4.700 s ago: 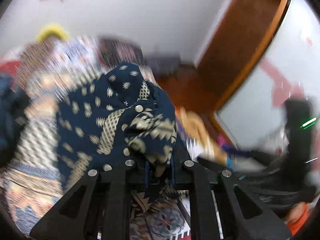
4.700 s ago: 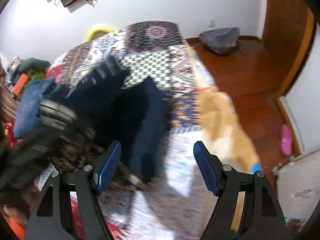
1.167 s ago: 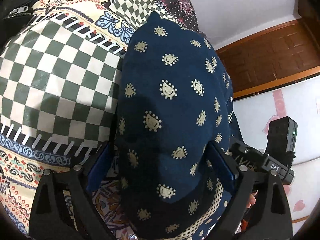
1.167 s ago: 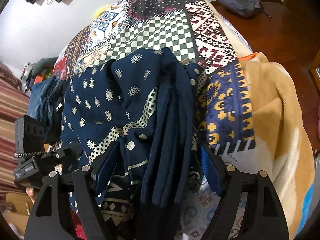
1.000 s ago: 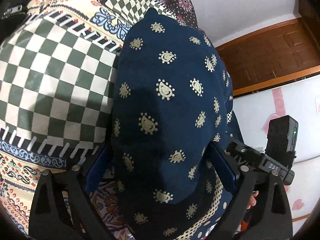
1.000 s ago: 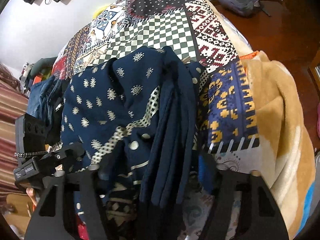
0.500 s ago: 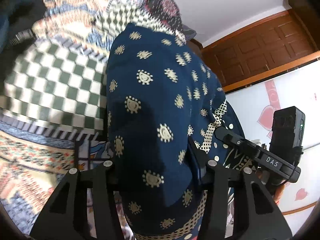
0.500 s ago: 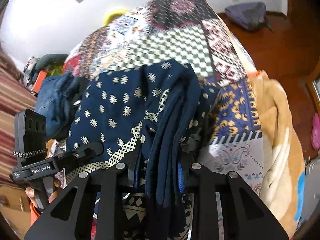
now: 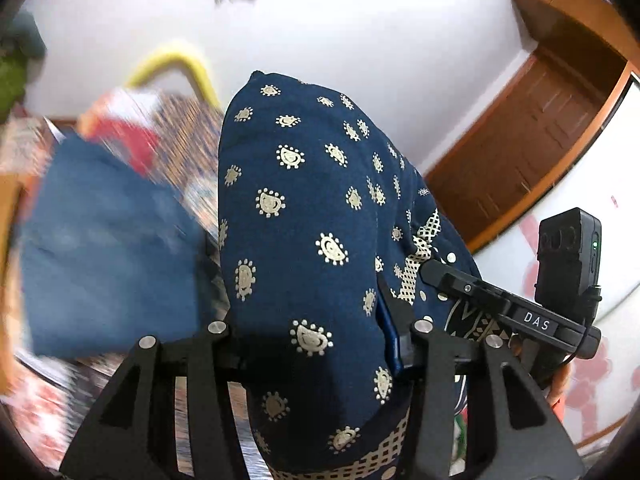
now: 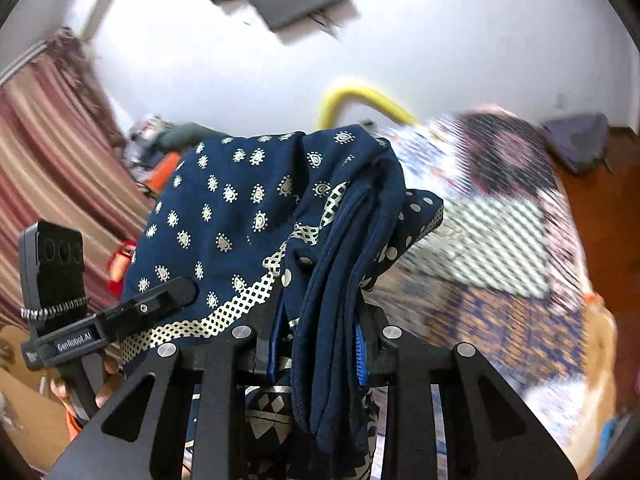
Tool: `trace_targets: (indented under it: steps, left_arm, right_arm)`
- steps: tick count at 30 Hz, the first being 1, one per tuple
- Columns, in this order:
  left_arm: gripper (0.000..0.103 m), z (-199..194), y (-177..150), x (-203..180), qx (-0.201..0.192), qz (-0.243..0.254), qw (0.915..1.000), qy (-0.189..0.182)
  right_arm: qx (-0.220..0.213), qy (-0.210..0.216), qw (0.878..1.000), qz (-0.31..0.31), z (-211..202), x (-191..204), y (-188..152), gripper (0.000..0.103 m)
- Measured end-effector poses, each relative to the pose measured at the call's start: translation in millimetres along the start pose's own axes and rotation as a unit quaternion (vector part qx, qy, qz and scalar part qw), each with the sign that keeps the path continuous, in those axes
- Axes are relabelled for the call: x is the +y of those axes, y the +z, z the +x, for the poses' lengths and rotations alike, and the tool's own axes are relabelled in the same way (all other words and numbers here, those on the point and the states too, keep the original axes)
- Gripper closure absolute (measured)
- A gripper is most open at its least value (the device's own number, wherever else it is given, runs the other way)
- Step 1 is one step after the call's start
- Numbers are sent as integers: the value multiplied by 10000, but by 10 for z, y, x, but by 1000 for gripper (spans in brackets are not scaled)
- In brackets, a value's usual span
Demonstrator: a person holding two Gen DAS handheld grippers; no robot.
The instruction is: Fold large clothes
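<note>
The left gripper (image 9: 316,344) was clamped on one side of the navy garment (image 9: 304,216), its jaws drawn in tight on a thick wad of cloth. The right gripper (image 10: 320,348) was likewise pinched shut on the other side, where several plain dark layers hung bunched between the blue pads (image 10: 361,354). Holding the bundle at two sides looked like a way to carry the already doubled garment as one piece, so the folds would not slide apart.

The navy garment (image 10: 240,216) was raised in front of both cameras, above the patchwork bedspread (image 10: 500,248) rather than lying on it. It was dark blue with small cream paisley motifs, a cream lattice band running across it, larger cream dots on one flap, and a geometric border low down. It draped in soft, heavy folds over both grippers, so it probably sags wherever it is unsupported.

Just beyond the garment on the left gripper's side lay a blurred pile of blue cloth (image 9: 104,264), perhaps the stack for finished items. Farther back from the garment were a yellow curved bar (image 10: 360,98), a striped curtain (image 10: 52,152) and a wooden door (image 9: 532,132). The background was smeared by motion.
</note>
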State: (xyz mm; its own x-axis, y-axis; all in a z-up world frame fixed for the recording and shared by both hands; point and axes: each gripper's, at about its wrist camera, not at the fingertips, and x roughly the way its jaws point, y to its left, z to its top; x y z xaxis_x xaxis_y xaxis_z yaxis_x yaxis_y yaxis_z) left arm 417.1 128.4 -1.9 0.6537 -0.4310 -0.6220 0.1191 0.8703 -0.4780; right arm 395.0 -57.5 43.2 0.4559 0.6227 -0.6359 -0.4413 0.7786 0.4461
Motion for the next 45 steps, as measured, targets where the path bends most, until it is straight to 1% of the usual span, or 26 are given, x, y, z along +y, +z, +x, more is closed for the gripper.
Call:
trace_targets:
  steps: [3,5,7,10,12,14,15,17,18,19,20,21,22,24,26,27,28,30,32,33,35,37,38,40,43,45]
  left_arm:
    - [55,-441,201,260,-358,61,9989,283]
    - [55,-688,321,545,-505,-8,9978,431]
    - [55,-777,434,782,-557,-83,9971,503]
    - [54,-833,535,1262,-626,-268,9963,518]
    - [53,-689,568,1597,-509,-518,9960,512]
    - [50,-416,537,2007,-251,-818,9949,538]
    - [50,-287,474,2124,-124,-903,9941,586]
    - [49,97,278,2453,361,-1161,9891,832]
    - [48,199,248,2610,453,-1230,9876,868]
    - [45,279,192,2713,441,-1275,9880,749]
    - [40,315,144,2785,349,-1355,9886,562]
    - [40,282,96,2789,294,-1402,9886,468]
    - [40,261,80,2767,266,-1393,9889,436]
    - [37,231,80,2634,293,-1134,9905,726]
    - [31,155,62,2429,266,-754,9884,1295]
    - [31,122,48,2354,240,-629,9872,1448]
    - [30,64,12,2243,202,-454,9855,1623]
    - [29,-27,-83,2073,146,-196,9822,1861]
    - [23,-136,-220,1883,115,30,9776,2104]
    - [23,-176,-266,1818,107,102,9757,2184]
    - [23,-294,-376,1613,89,353,9688,2452]
    - [23,-454,-433,1395,-40,592,9611,2698]
    - [23,-548,-446,1293,-169,698,9583,2767]
    - [23,-743,-456,1092,-391,786,9556,2813]
    - [23,-1122,-504,741,-785,905,9534,2770]
    - [23,-1385,-561,514,-1067,990,9513,2718]
  right_arm:
    - [-91,252,9994,-200,223,445,161,78]
    - [-131,351,9987,-338,426,718,242,78]
    - [-143,458,9982,-373,677,912,313,78]
    - [-100,619,9978,-218,1078,1009,356,78]
    - [-37,613,9980,-140,1336,967,342,78]
    - [181,535,9984,-2,1674,874,286,77]
    - [429,448,9980,108,1921,774,228,77]
    - [938,207,9949,309,2343,571,95,75]
    - [1165,74,9921,448,2524,454,15,71]
    - [1321,2,9892,629,2672,317,-72,65]
    - [1340,61,9883,720,2689,227,-110,62]
    - [1294,137,9887,750,2677,174,-133,60]
    - [1253,113,9900,639,2633,165,-135,56]
    - [1236,-126,9919,255,2534,225,-118,50]
    - [1115,-520,9919,-299,2347,337,-136,47]
    - [1082,-684,9905,-503,2292,426,-152,43]
    - [1061,-864,9881,-708,2202,469,-195,39]
    - [1058,-1051,9840,-973,2052,517,-296,38]
    - [1118,-1078,9819,-1084,1948,462,-361,38]
    - [1144,-1094,9813,-1096,1875,467,-405,38]
    - [1150,-1156,9802,-1123,1730,464,-453,38]
    - [1024,-1252,9791,-1230,1536,508,-477,38]
    - [951,-1293,9789,-1267,1502,527,-452,38]
    - [747,-1251,9805,-1316,1299,604,-406,38]
    - [324,-1035,9851,-1333,827,810,-368,38]
    - [40,-944,9858,-1387,583,955,-372,38]
